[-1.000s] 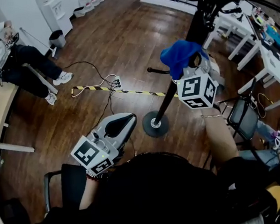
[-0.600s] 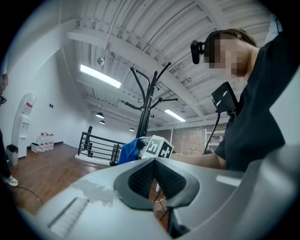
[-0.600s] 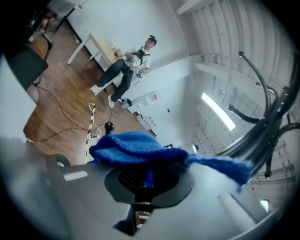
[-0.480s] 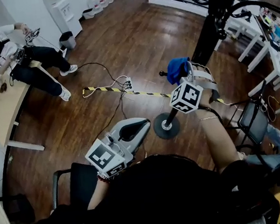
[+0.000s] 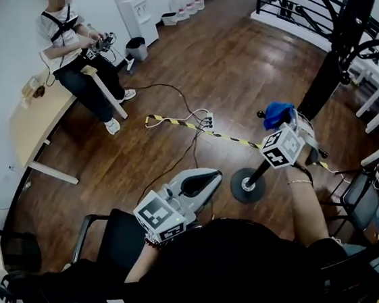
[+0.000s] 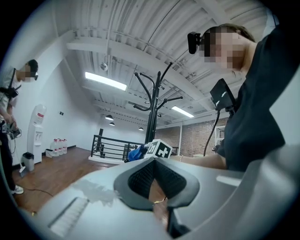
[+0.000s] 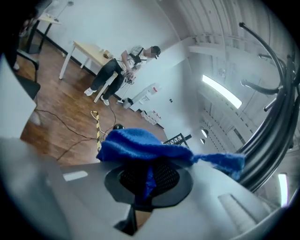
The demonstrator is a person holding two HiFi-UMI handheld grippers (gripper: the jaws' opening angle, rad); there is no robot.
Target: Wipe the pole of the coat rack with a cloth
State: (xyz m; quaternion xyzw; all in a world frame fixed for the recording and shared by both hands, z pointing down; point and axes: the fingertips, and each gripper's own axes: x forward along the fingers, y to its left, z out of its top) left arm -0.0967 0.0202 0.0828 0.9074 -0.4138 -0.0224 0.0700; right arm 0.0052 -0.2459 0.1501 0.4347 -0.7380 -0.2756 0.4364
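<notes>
Down the pole (image 5: 261,170) the right claw (image 5: 283,123) has travelled since a second ago; in the head view it now sits smaller and nearer the round base (image 5: 248,187), clamped on the blue cloth (image 5: 277,111), which lies just beside the pole; the left claw (image 5: 205,179) hangs over the wooden floor (image 5: 220,62), apart from the rack and beside a black chair (image 5: 115,241); a striped strip (image 5: 173,123) crosses the floor; a seated person (image 5: 71,42) is by a pale tabletop (image 5: 33,124) at upper left.

Left gripper view: the left claw (image 6: 154,165) is closed at its tips with nothing pinched; beyond it rises the pole (image 6: 153,112) with curved hooks (image 6: 140,107); the right claw's marker cube (image 6: 160,149) and the cloth (image 6: 137,153) show low beside the pole.

Right gripper view: the right claw (image 7: 149,180) bites a fold of the cloth (image 7: 140,143); the cloth's loose end reaches the dark pole (image 7: 267,140) at right; the person (image 7: 124,68) and tabletop (image 7: 91,51) lie far behind.
</notes>
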